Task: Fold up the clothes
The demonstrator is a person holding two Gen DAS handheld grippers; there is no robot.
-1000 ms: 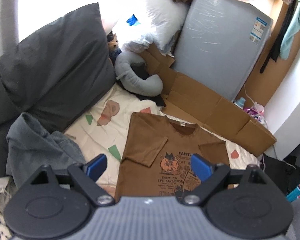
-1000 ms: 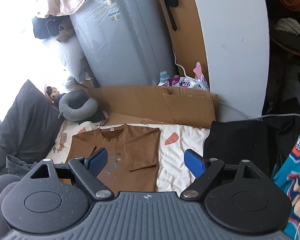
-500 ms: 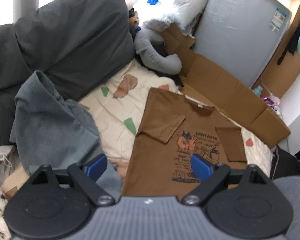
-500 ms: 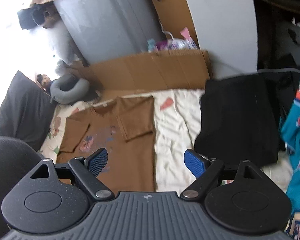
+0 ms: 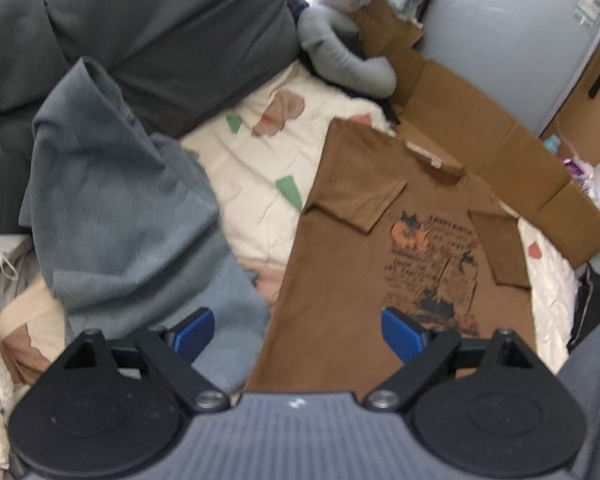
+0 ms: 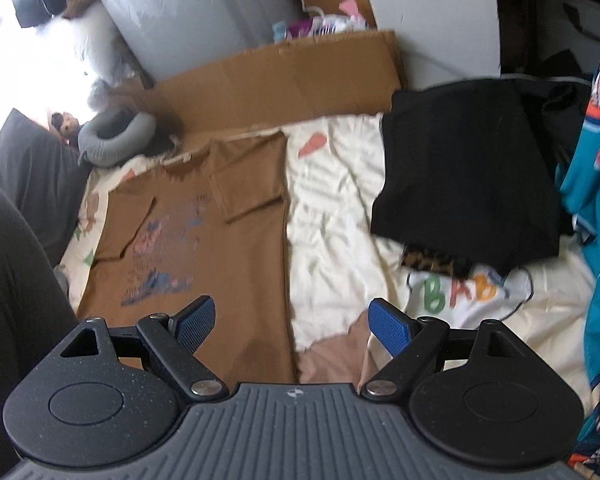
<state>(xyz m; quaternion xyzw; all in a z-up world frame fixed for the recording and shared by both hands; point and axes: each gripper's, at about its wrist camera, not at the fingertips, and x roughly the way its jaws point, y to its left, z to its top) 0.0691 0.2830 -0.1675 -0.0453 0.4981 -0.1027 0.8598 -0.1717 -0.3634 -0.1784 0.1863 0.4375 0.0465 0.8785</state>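
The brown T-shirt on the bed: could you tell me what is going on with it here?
A person holds two grippers above the brown T-shirt, which lies flat on the cream sheet with both sleeves already folded in. The left gripper and right gripper are open and empty, near its bottom hem.

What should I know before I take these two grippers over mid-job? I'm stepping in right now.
Left gripper: open, empty, over the near hem of the brown T-shirt.
Right gripper: open, empty, at the shirt's other hem corner.
Shirt lies flat, print up, on the cream sheet.
Done: both sleeves folded in.
Left: grip the hem and fold it up toward the collar.
Grey garment and black garment wait alongside.
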